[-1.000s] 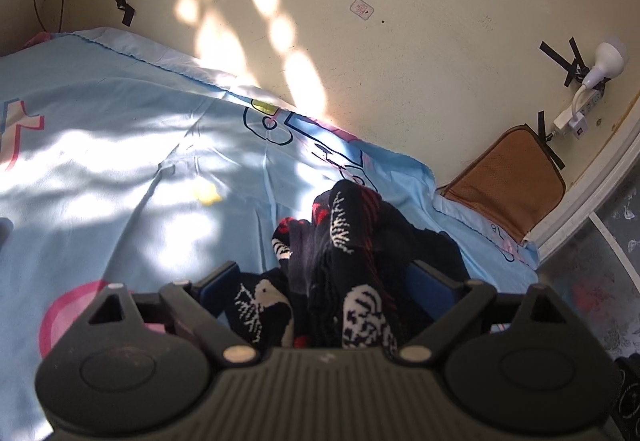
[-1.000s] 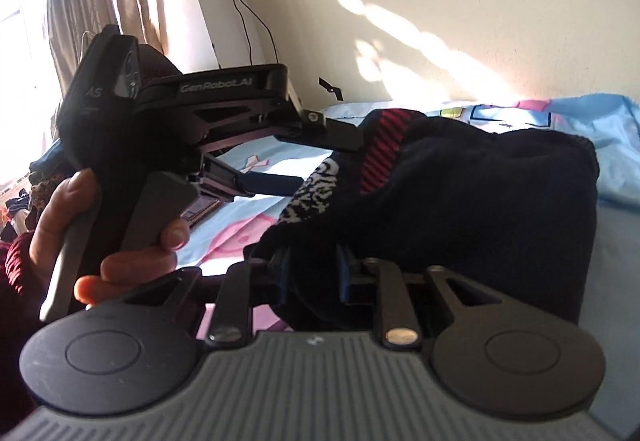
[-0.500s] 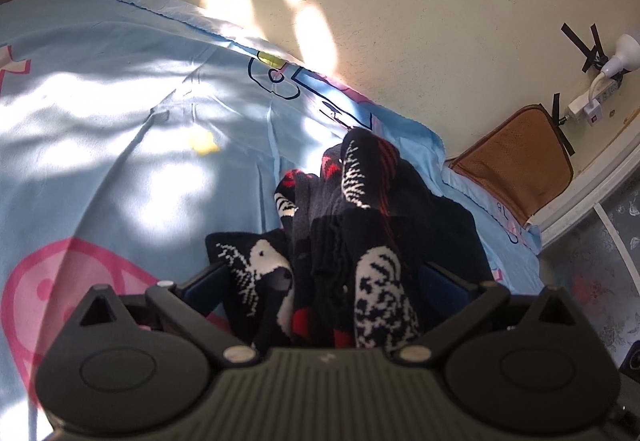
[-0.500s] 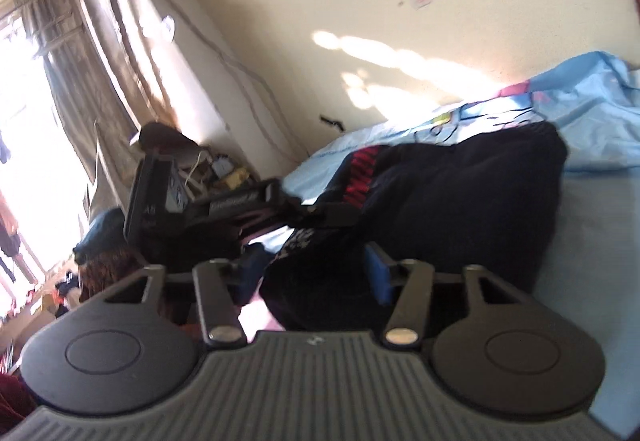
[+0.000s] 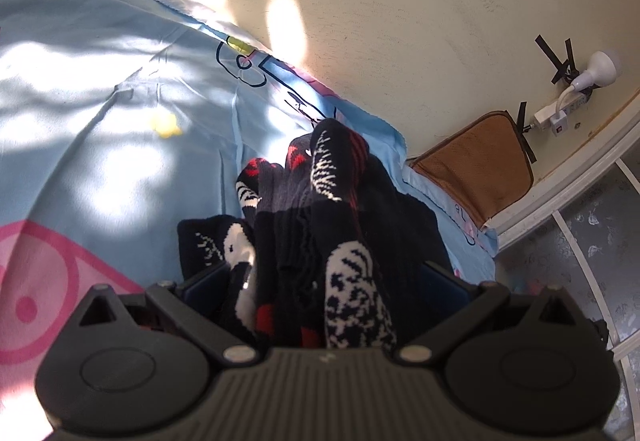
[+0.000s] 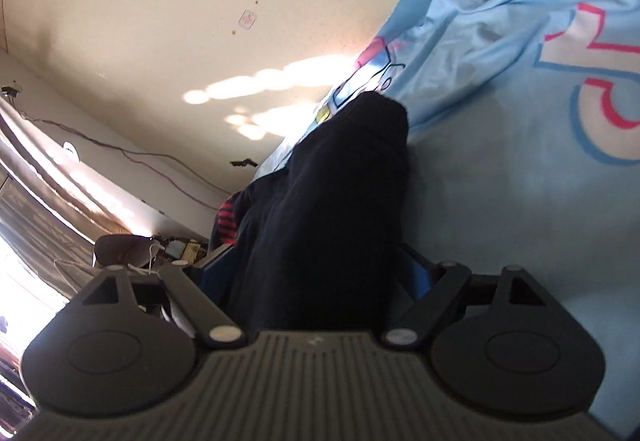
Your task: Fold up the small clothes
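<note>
A dark navy knit garment (image 5: 320,209) with white and red patterns lies bunched on the light blue bedsheet (image 5: 100,101). In the left wrist view my left gripper (image 5: 324,277) stands wide open over its near end, with the cloth heaped between the fingers (image 5: 204,281). In the right wrist view, which is rolled sideways, the same garment (image 6: 336,201) shows as a plain dark mound. My right gripper (image 6: 316,269) has its jaws opening, with the cloth between them and the blue pads (image 6: 216,261) at its sides.
The bed meets a cream wall (image 5: 400,21) at the back. A brown cushion (image 5: 480,161) leans in the corner under a taped power strip (image 5: 560,109). Patterned floor (image 5: 592,241) lies past the bed's right edge. Curtains (image 6: 40,201) and clutter show to the left in the right wrist view.
The right gripper went from shut on the garment to wide apart, rolled sideways and swung off, so the left gripper left its view. The garment sank lower onto the sheet.
</note>
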Demonstrator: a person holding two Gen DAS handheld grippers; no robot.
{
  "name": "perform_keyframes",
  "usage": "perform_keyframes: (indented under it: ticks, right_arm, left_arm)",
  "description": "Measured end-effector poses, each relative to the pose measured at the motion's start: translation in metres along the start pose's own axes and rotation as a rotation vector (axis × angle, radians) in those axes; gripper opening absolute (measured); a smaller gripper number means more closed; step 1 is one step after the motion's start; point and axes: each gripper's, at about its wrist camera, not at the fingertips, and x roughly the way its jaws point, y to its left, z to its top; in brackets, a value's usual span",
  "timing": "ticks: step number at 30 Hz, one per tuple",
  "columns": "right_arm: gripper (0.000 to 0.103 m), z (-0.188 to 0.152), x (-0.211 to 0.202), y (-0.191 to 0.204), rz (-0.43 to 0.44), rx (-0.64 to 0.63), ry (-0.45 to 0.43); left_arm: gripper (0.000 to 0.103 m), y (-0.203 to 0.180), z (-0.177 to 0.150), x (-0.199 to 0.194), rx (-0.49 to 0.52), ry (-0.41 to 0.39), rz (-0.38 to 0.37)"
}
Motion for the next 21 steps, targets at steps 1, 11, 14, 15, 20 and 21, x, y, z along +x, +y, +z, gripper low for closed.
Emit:
perform_keyframes:
  ticks: [1, 11, 14, 15, 20, 21]
  right_arm:
    - [0.092, -0.003, 0.003, 0.006, -0.027, -0.036, -0.004]
    - [0.097, -0.020, 0.013, 0.016, -0.094, -0.200, -0.035]
    - [0.103, -0.022, 0.016, 0.017, -0.073, -0.232, -0.047]
    - [0.103, -0.022, 0.018, 0.018, -0.085, -0.242, -0.049]
    - [0.103, -0.021, 0.022, 0.021, -0.115, -0.263, -0.036]
    - [0.103, -0.019, 0.023, 0.021, -0.120, -0.257, -0.026]
  left_arm:
    - [0.103, 0.001, 0.000, 0.000, 0.000, -0.001, -0.007]
    - [0.103, 0.008, -0.008, -0.004, 0.056, -0.030, -0.063]
    - [0.103, 0.010, -0.011, -0.006, 0.057, -0.049, -0.075]
    - [0.103, 0.011, -0.011, -0.006, 0.051, -0.053, -0.079]
    - [0.103, 0.019, -0.005, -0.008, -0.028, -0.043, -0.105]
    - [0.103, 0.019, -0.002, -0.007, -0.038, -0.031, -0.102]
